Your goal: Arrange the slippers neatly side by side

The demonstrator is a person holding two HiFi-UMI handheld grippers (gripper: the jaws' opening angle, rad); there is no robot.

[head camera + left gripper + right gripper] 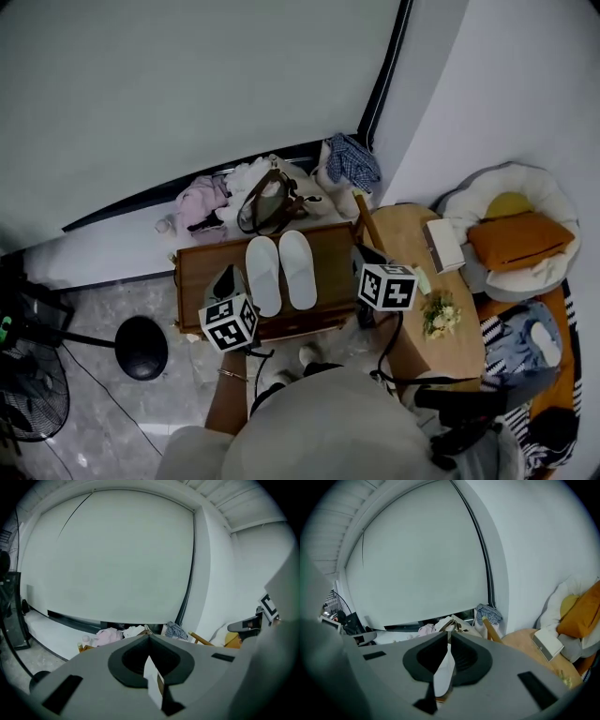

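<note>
Two white slippers, one [263,274] beside the other [298,267], lie parallel with toes pointing away on a low brown wooden table [202,267]. My left gripper [226,281] hangs above the table's near left corner, its marker cube nearer to me. My right gripper [362,259] hangs over the table's right edge. Neither touches a slipper. In the left gripper view the left gripper [149,637] has its jaws together at the tips, with a sliver of white slipper [151,679] showing below through the slit. The right gripper [449,633] looks the same, over a white slipper [444,670]. Nothing is held.
Behind the low table lie a brown handbag [267,204], pink clothes [204,199] and a plaid cloth [352,161] against the wall. A round wooden table [450,352] with a book [443,246] and flowers [439,314] stands right. A fan [28,394] and a black round base [141,347] stand left.
</note>
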